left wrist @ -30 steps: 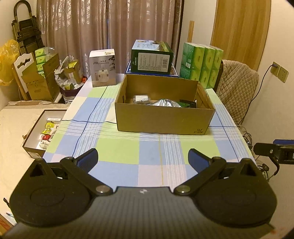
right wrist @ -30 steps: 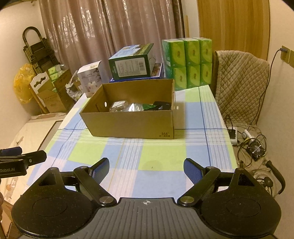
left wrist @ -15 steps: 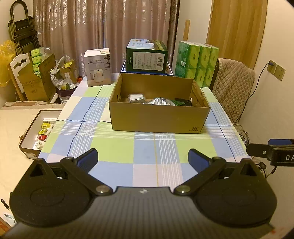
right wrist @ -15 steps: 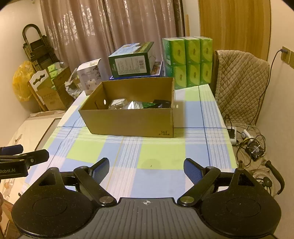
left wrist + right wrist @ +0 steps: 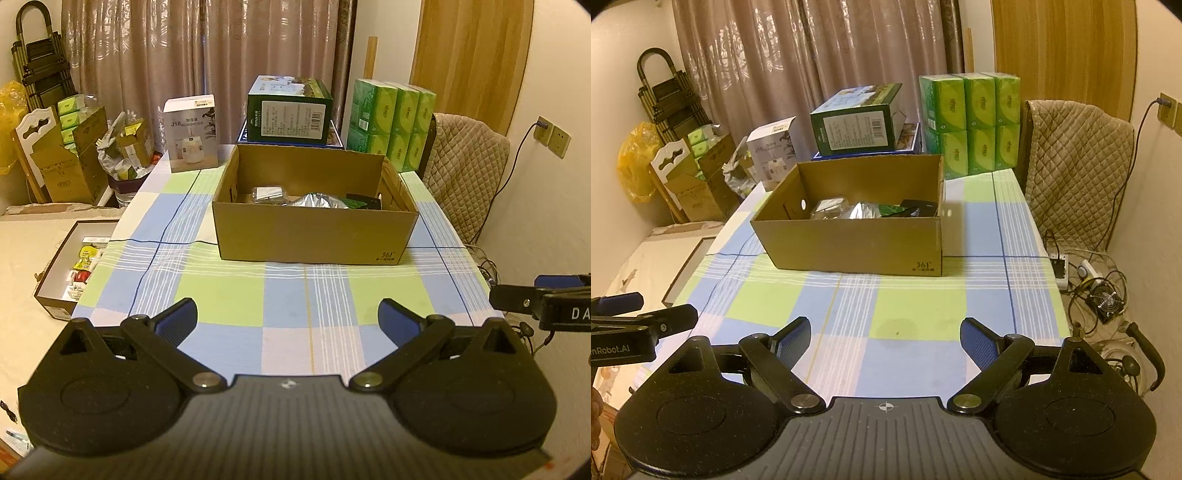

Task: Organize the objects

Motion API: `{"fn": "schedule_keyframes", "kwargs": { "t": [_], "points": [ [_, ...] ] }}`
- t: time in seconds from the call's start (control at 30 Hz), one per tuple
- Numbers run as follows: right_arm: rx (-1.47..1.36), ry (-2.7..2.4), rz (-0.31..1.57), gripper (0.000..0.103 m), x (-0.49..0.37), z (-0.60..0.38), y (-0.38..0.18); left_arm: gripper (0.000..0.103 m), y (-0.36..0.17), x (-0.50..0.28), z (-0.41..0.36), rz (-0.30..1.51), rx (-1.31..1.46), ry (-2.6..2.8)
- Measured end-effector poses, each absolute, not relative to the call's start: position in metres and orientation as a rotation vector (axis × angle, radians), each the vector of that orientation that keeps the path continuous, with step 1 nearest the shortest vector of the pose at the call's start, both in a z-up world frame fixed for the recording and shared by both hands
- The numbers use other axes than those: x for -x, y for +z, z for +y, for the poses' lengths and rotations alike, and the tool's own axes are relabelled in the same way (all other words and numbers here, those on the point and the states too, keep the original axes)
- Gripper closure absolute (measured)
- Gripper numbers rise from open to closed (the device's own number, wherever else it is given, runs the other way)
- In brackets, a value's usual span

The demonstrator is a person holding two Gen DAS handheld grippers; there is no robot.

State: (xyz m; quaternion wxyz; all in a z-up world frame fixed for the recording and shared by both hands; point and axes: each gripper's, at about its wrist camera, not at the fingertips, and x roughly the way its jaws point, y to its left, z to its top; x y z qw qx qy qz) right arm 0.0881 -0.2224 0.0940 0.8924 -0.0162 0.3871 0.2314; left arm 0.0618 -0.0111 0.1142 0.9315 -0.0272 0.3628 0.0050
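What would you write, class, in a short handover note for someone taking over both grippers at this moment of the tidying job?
Left gripper: open, empty, over the near end of the checked tablecloth.
Right gripper: open, empty, also over the near end.
Cardboard box: mid-table, holding a silver foil pouch, a clear packet and a dark item.
Done: those items are boxed.
Left: the white carton, green box and tissue packs stand behind the box; whether they need moving is unclear.

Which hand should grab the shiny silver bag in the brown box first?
Probably the right. Both grippers, left gripper and right gripper, are open and empty, short of the cardboard box. The silver bag lies mid-box, nearly straight ahead of the right one, but it's a close call.
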Motion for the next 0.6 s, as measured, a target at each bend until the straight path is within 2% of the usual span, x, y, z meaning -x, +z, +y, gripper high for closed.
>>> {"fn": "schedule_keyframes", "kwargs": {
  "t": [0.6],
  "points": [
    [0.039,0.484,0.804,0.018,-0.0868,-0.2206,0.0934,0.001,0.1148,-0.0607,-0.0151,0.739,0.054,-0.001]
  ]
}}
